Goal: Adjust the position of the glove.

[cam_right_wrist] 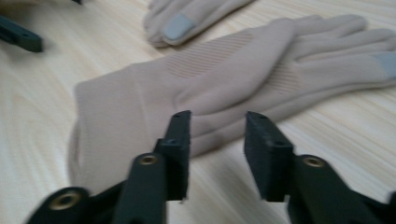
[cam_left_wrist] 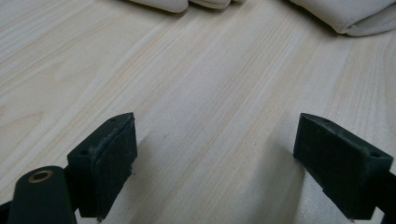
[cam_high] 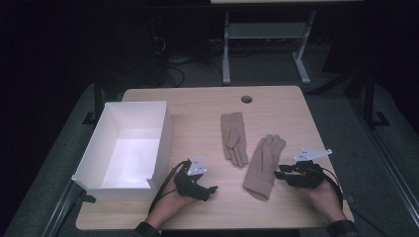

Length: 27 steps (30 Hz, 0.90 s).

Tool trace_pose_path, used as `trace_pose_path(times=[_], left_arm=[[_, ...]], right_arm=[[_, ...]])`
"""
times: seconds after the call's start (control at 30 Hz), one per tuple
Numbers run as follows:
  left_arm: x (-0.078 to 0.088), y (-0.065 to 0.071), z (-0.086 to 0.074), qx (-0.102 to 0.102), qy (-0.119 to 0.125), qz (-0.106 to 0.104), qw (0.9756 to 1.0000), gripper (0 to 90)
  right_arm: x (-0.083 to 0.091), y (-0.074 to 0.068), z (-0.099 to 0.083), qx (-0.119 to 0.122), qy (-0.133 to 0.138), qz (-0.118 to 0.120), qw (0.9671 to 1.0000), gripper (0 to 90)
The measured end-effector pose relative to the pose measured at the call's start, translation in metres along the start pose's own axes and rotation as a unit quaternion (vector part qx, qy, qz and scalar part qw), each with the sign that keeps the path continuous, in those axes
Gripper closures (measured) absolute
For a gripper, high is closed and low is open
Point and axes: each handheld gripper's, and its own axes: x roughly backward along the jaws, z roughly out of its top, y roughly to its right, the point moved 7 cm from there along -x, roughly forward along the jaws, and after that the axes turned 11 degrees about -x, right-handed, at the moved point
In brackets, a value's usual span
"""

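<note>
Gloves are laid flat mid-surface: the near glove point(cam_high: 264, 165) lies just at nine o'clock of the right claw point(cam_high: 280, 171), whose jaws are spread with nothing pinched. The far glove point(cam_high: 233, 137) lies at its eleven o'clock. The left claw point(cam_high: 211, 189) is spread wide over bare wood, a white box point(cam_high: 163, 131) at its ten o'clock.

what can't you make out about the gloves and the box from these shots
- Near glove, right gripper view: fingertips cut off by the right edge.
- Far glove, left gripper view: the top edge cuts it off.
- White box, high view: its near wall hides the floor strip behind it.
- Right gripper, high view: too small to tell whether it touches the near glove.
</note>
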Motion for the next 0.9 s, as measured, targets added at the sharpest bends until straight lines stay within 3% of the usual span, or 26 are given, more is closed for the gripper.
trace_pose_path(times=[0.03, 0.23, 0.33, 0.5, 0.67, 0.9], left_arm=[[0.0, 0.0, 0.0, 0.0, 0.0, 0.0, 1.0, 12.8], [0.0, 0.0, 0.0, 0.001, 0.001, 0.0, 1.0, 12.8], [0.0, 0.0, 0.0, 0.002, 0.002, 0.001, 1.0, 12.8], [0.0, 0.0, 0.0, 0.002, 0.002, 0.0, 1.0, 12.8], [0.0, 0.0, 0.0, 0.004, 0.003, 0.0, 1.0, 12.8], [0.0, 0.0, 0.0, 0.002, 0.003, 0.001, 1.0, 12.8]], right_arm=[[0.0, 0.0, 0.0, 0.0, 0.0, 0.0, 1.0, 67.1], [-0.009, -0.018, 0.009, 0.028, -0.008, 0.03, 0.9991, 88.5], [-0.015, -0.026, 0.014, 0.048, -0.007, 0.042, 0.998, 90.0], [-0.025, -0.033, 0.018, 0.048, -0.008, 0.051, 0.9975, 90.0], [-0.042, -0.042, 0.017, 0.052, -0.035, 0.055, 0.9965, 90.0], [-0.053, -0.05, 0.011, 0.062, -0.059, 0.059, 0.9946, 90.0]])
